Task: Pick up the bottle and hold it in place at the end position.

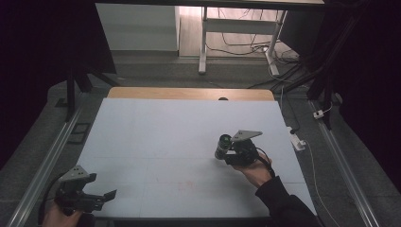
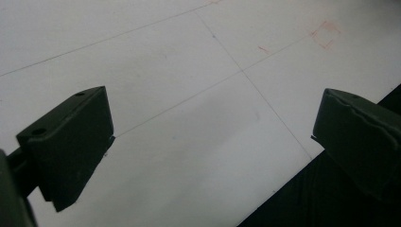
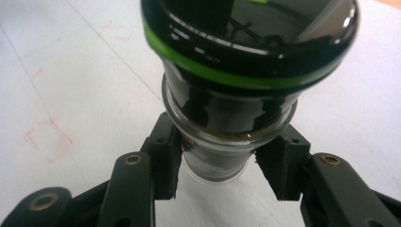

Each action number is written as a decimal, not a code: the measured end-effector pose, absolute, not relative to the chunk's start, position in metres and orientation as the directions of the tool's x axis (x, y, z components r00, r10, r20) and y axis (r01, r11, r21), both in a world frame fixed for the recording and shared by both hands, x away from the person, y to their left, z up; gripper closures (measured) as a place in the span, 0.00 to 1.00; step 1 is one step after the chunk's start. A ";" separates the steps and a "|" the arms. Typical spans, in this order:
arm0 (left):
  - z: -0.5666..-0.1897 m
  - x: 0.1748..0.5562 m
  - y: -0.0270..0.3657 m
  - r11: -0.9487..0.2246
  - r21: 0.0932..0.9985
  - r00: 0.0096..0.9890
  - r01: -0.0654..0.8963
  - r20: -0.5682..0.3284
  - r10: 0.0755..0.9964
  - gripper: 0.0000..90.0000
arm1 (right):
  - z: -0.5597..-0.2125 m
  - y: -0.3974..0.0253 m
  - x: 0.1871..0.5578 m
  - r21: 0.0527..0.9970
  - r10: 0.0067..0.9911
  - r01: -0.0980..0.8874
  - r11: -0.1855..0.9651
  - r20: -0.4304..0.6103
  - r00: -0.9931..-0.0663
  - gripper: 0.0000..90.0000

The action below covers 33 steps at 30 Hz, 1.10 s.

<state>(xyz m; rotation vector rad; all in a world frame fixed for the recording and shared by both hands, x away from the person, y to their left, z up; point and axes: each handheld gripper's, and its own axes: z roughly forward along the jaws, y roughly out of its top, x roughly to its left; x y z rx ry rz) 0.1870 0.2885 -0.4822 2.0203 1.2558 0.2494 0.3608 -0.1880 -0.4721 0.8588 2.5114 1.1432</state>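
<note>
A dark glass jar (image 1: 222, 146) with a green band under its black rim (image 3: 246, 78) sits right of centre on the white tabletop (image 1: 156, 137), tilted, its mouth toward the camera in the right claw view. The right claw (image 1: 226, 153) is clenched on the jar: its two black jaws press the clear glass base from either side. No label or writing can be read on the jar. Wide bare surface lies all round it, with most room to the left and toward the far edge, where a strip of wood (image 1: 189, 93) shows beyond the white sheet. Faint pencil lines cross the sheet, and a small red-drawn square (image 2: 325, 34) marks it near the front; another red square (image 3: 47, 139) shows in the right claw view.

The right hand (image 1: 257, 171) comes in from the lower right in a dark sleeve (image 1: 283, 205), holding the claw low and pointed left.

The left claw (image 1: 101, 198) hangs at the front left corner of the tabletop, released, its jaws spread wide with nothing between them; the tabletop's front edge runs just under the right-hand jaw in its own view. The left hand (image 1: 56, 213) grips it at the bottom edge of the high view.

Beyond the tabletop lie grey floor (image 1: 156, 71), cables (image 1: 246, 47) and a white frame leg (image 1: 203, 42).
</note>
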 end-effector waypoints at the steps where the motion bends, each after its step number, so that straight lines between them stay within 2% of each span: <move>1: -0.482 0.187 0.289 -0.254 0.670 0.503 0.697 -0.206 0.839 0.01 | -0.472 -0.187 0.361 0.751 0.608 0.412 0.516 0.017 -0.794 0.59; 12: -0.482 0.187 0.289 -0.253 0.670 0.503 0.698 -0.207 0.839 0.01 | -0.465 -0.165 0.370 0.752 0.581 0.379 0.539 -0.005 -0.814 0.59; 33: -0.482 0.187 0.289 -0.248 0.670 0.501 0.700 -0.213 0.839 0.01 | -0.467 -0.126 0.398 0.747 0.589 0.388 0.540 -0.006 -0.808 0.59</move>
